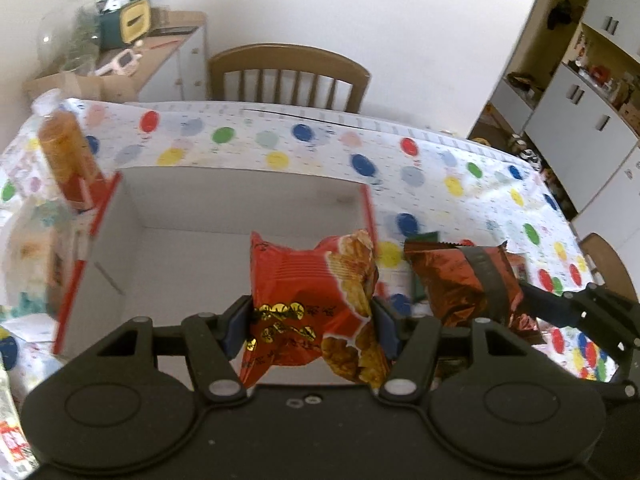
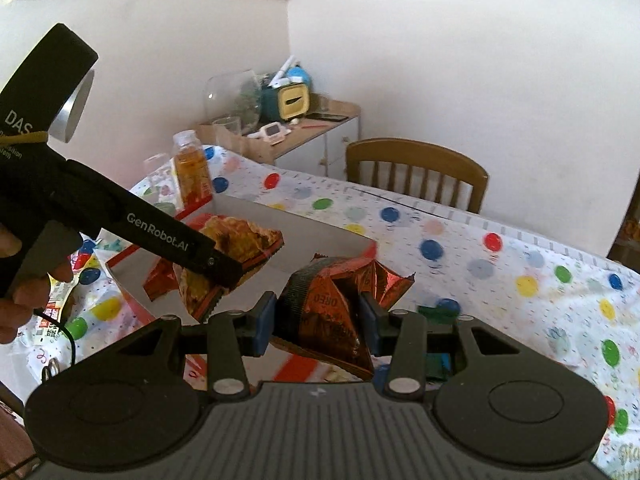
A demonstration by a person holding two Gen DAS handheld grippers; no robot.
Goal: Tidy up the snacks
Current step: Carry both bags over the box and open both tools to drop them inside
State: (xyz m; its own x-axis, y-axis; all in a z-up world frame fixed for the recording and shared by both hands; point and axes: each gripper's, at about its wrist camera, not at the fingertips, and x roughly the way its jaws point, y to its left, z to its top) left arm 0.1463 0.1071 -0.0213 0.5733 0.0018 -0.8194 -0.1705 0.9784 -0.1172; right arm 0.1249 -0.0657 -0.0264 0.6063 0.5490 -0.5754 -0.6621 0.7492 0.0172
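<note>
My left gripper [image 1: 312, 320] is shut on a red chip bag [image 1: 316, 300] and holds it above the open white box [image 1: 200, 216] with red edges. The same bag [image 2: 236, 248] shows in the right wrist view, held by the left gripper [image 2: 224, 272] over the box [image 2: 320, 232]. My right gripper [image 2: 318, 320] is shut on a red-brown Oreo packet [image 2: 332, 312], held in the air just right of the box. That packet [image 1: 452, 280] and the right gripper [image 1: 500, 280] also show in the left wrist view.
A polka-dot cloth [image 1: 460, 168] covers the table. An orange bottle [image 1: 68, 152] stands at the box's far left corner. More packets lie left of the box [image 1: 36, 248] and a green one lies right of it [image 2: 438, 308]. A wooden chair [image 1: 288, 76] stands behind.
</note>
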